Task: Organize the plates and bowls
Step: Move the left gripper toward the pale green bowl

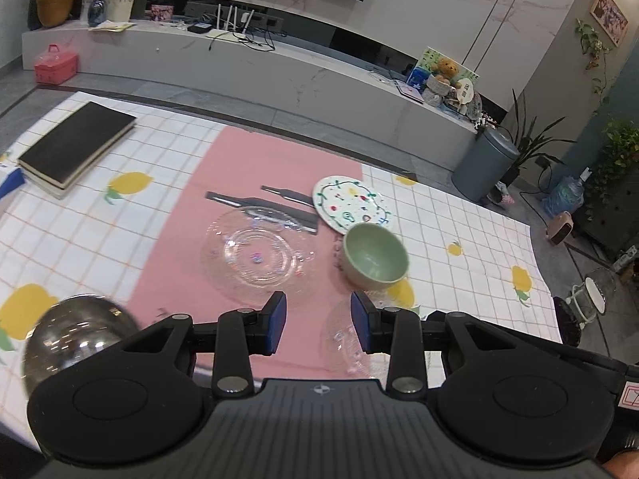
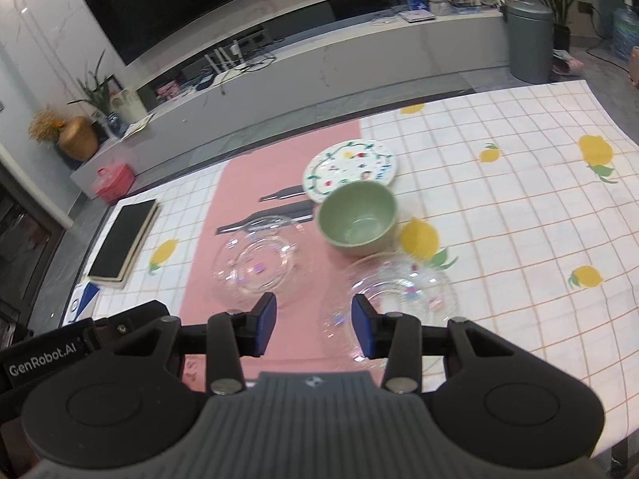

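A clear glass plate [image 1: 257,257] [image 2: 255,265] lies on the pink mat. A green bowl [image 1: 375,257] [image 2: 357,219] stands right of it. A white patterned plate [image 1: 353,203] [image 2: 351,169] lies behind the bowl. A second clear glass dish [image 1: 351,343] [image 2: 399,299] lies near the front, partly hidden by the fingers. A shiny steel bowl [image 1: 76,335] sits at the front left. My left gripper [image 1: 318,321] is open and empty above the mat. My right gripper [image 2: 314,325] is open and empty, its right finger over the near glass dish.
A black book [image 1: 76,145] [image 2: 124,239] lies at the table's left. Two black utensils [image 1: 259,203] [image 2: 279,203] lie on the pink mat [image 1: 259,159] behind the glass plate. The checked lemon tablecloth [image 2: 519,199] stretches right. The left gripper's body [image 2: 48,355] is at the left.
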A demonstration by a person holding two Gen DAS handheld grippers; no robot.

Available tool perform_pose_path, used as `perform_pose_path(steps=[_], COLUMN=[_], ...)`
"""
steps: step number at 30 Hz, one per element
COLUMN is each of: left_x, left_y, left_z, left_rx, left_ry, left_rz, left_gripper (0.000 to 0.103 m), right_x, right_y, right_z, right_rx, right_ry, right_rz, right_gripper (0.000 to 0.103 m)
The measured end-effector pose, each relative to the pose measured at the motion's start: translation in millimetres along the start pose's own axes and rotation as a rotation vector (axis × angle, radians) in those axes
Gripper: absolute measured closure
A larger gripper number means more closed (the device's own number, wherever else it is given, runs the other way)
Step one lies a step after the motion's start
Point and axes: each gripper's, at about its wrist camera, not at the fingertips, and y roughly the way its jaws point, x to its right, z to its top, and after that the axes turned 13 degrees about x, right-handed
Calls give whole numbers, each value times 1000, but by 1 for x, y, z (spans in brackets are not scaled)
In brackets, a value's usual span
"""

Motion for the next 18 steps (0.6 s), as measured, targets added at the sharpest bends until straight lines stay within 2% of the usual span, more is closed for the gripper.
perform_pose_path(steps=[4, 13, 18], left_x=[6, 17, 19], left_y=[21, 73, 99], left_z=[1, 2, 4], left_rx=[-4, -22, -24], left_ry=[-14, -20, -34], left_rz=[-10, -4, 5], left_gripper=[62, 62, 57], right_x=[13, 30, 30], right_y=[19, 70, 99], right_z=[6, 20, 31], right_rx=[4, -17, -29], right_ry=[-14, -45, -92], right_rz=[-42, -68, -77], right_gripper=[61, 62, 62])
